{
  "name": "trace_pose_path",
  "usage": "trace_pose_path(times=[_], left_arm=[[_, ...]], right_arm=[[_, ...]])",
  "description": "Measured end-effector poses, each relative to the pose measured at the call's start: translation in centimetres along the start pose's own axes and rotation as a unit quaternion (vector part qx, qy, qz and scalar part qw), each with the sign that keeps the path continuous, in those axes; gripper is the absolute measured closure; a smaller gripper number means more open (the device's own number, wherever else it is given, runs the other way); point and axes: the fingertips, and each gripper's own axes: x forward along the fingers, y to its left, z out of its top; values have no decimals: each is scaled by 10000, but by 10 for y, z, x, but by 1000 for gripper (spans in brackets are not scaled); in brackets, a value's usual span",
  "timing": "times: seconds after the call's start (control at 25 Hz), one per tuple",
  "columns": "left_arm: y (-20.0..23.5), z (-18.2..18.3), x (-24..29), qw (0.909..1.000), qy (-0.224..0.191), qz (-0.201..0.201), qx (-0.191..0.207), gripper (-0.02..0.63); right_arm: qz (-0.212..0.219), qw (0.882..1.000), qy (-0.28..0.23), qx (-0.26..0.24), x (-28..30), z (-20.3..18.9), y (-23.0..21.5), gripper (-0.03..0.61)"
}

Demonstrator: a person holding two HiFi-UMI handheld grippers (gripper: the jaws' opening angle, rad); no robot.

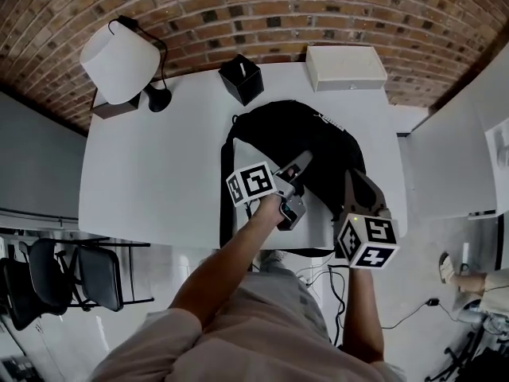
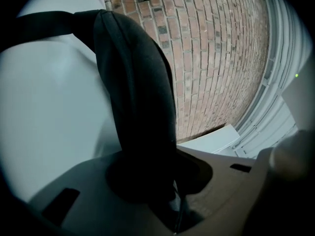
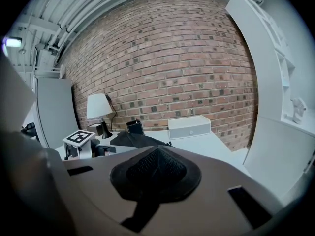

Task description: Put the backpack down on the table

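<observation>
A black backpack (image 1: 296, 134) lies on the white table (image 1: 159, 165), near its front right. One long strap (image 1: 226, 201) runs down to the table's front edge. My left gripper (image 1: 301, 164) reaches level over the bag's near side. In the left gripper view a padded black shoulder strap (image 2: 138, 82) rises from between its jaws, which close round it (image 2: 147, 181). My right gripper (image 1: 355, 181) is at the bag's right edge, tilted down. Its jaws (image 3: 155, 178) pinch a bunch of black mesh fabric (image 3: 156, 168). Beyond them the bag (image 3: 135, 140) rests flat.
A white-shaded lamp (image 1: 119, 62) stands at the table's back left, a black box (image 1: 241, 78) behind the bag, and a white box (image 1: 345, 66) at the back right against the brick wall. Black chairs (image 1: 48, 281) stand left of me, a white cabinet (image 1: 453, 157) to the right.
</observation>
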Motion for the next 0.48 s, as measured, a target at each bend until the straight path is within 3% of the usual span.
trace_pose_path(times=[0.48], left_arm=[[21,-11,-16,9983,322,343,353,499]], right_arm=[[353,9991,220,-30,16,-15,31,578]])
